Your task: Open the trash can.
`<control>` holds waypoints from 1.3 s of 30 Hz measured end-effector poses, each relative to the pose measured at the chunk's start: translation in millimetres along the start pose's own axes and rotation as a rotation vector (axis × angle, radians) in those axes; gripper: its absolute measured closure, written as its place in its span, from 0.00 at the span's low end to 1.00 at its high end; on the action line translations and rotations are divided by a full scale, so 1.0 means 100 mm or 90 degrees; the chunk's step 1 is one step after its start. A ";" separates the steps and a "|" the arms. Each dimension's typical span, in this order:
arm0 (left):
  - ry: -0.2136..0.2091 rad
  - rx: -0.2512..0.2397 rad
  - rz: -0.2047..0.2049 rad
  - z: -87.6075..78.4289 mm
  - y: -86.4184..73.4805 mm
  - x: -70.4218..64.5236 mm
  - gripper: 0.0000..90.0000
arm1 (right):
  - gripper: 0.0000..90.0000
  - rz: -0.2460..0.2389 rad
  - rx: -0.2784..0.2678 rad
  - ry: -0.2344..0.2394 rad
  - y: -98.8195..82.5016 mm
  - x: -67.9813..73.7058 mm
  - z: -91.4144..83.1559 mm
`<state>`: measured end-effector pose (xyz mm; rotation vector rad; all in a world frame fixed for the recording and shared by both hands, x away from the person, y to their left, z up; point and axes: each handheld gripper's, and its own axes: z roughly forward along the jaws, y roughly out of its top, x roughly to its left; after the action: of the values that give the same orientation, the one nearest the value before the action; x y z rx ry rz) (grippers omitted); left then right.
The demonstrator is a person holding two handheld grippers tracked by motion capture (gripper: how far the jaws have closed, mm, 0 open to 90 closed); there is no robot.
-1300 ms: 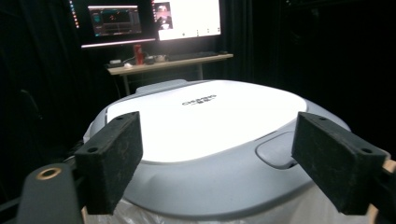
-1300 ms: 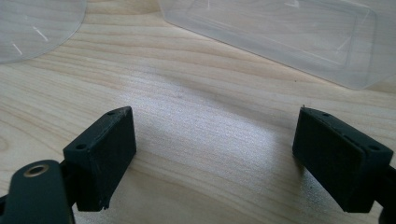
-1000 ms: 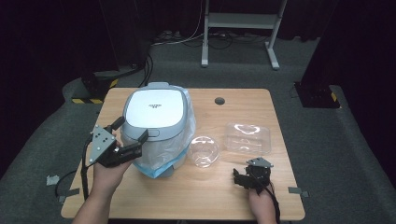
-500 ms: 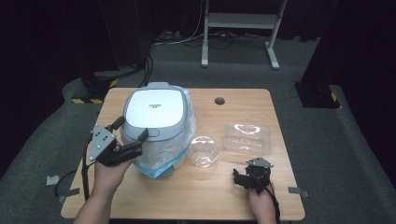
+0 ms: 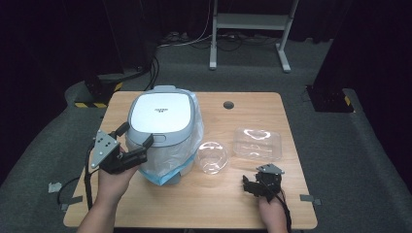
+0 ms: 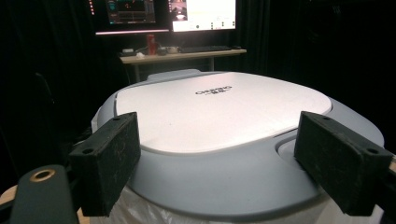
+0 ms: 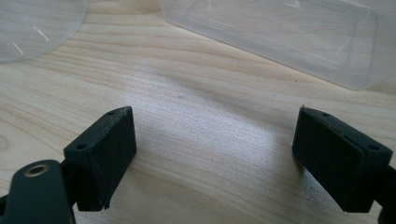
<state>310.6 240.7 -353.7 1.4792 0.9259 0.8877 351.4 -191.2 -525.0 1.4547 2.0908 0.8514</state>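
A white and grey rice cooker (image 5: 164, 127) with its lid down stands on the left half of the wooden table (image 5: 160, 204), its base wrapped in clear plastic with a blue edge. My left gripper (image 5: 135, 137) is open at the cooker's front left, jaws spread to either side of the lid's front rim (image 6: 219, 172). My right gripper (image 5: 252, 184) rests low over the table near the front right, open, with bare wood (image 7: 210, 130) between its jaws. A clear round bowl (image 5: 212, 157) sits just right of the cooker. A clear rectangular tray (image 5: 257, 143) lies beyond my right gripper.
A dark cable hole (image 5: 228, 105) marks the table's far middle. Grey carpet surrounds the table, with a metal stand (image 5: 248, 29) behind it. Monitors and a desk (image 6: 177, 51) show past the cooker in the left gripper view.
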 end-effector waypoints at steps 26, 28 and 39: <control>-0.018 0.014 0.004 -0.36 -0.06 0.13 0.17 | 0.15 0.000 0.000 0.000 0.00 0.00 0.00; -0.019 0.013 -0.001 -0.40 -0.10 0.15 0.17 | 0.15 0.000 0.000 0.000 0.00 0.00 0.00; 0.008 0.026 -0.026 -0.61 -0.47 0.34 0.20 | 0.15 0.000 0.000 0.000 0.00 0.00 0.00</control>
<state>265.9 299.8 -393.5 1.4862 0.9857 0.8534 351.4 -191.3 -525.0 1.4554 2.0912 0.8518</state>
